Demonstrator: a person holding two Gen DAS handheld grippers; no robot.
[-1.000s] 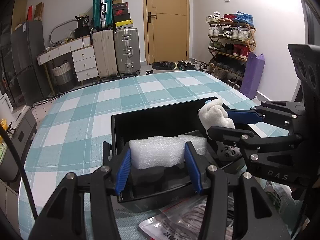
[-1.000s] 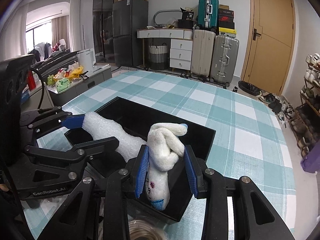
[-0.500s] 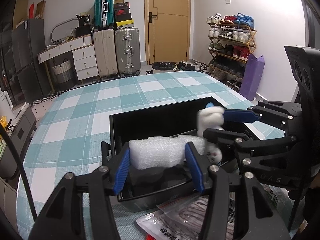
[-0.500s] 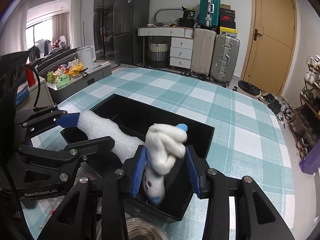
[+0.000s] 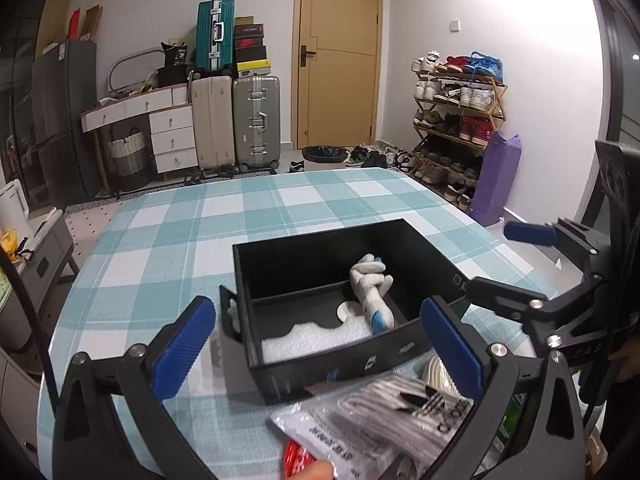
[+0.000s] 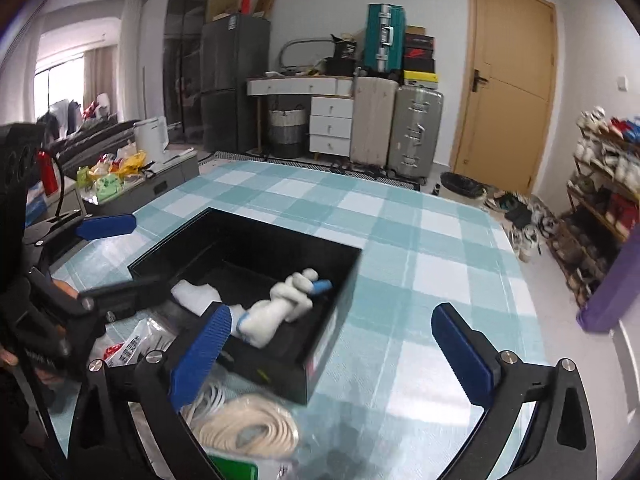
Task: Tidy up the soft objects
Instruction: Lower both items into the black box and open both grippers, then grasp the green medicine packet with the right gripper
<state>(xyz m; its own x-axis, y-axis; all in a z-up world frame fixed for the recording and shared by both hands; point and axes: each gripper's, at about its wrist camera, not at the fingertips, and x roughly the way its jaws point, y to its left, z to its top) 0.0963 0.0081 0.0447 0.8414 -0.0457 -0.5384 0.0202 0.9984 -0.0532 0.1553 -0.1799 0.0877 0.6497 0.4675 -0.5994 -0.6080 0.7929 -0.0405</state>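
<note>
— Your left hand-held gripper point(image 5: 320, 332)?
— Spread wide, pulled back; foam sheet point(image 5: 316, 340) dropped flat in black box point(image 5: 320, 372).
— Right hand-held gripper point(image 6: 340, 344)?
— Likewise released; you let the white plush toy point(image 6: 280, 304) lie inside.

Surface: covered by a teal-and-white checked cloth point(image 5: 192, 240)
Door: tan wood point(image 5: 338, 60), shut, in the far wall
Suitcases: a beige one point(image 5: 212, 120) and a silver one point(image 5: 256, 116) upright side by side left of the door; a teal one point(image 5: 215, 34) stacked above them
Drawers: white unit point(image 5: 172, 140) left of the suitcases, a woven basket point(image 5: 128, 156) beside it
Shoe rack: wooden point(image 5: 456, 112), full of shoes, along the right wall
Purple bag: point(image 5: 496, 176) upright just beside the rack
Fridge: dark point(image 6: 234, 84), at the left in the right wrist view
</note>
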